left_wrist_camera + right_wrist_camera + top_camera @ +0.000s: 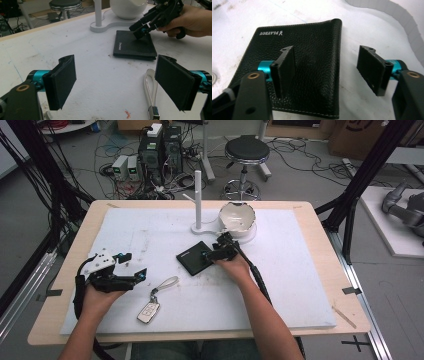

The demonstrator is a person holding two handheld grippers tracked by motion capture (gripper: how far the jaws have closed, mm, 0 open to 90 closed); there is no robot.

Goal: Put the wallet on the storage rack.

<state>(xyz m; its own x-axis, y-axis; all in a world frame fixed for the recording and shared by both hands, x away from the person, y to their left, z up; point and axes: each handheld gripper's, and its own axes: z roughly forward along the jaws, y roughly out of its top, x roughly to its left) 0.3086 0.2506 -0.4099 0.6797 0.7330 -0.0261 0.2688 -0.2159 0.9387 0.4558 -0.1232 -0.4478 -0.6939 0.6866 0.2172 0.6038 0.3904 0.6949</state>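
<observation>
In the right gripper view the wallet (312, 57) runs off the bottom edge and one jaw of the right claw (329, 72) covers part of it, while in the left gripper view the key strap (150, 87) is cut off below and the white bowl (127, 7) above.

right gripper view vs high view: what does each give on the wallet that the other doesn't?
Right gripper view: the wallet up close, with stitching, a printed logo, and one edge between the open jaws, pads not pressing.

High view: the layout, with key fob, white stand, bowl and left gripper.

Both: right gripper at the wallet on the white mat.
</observation>
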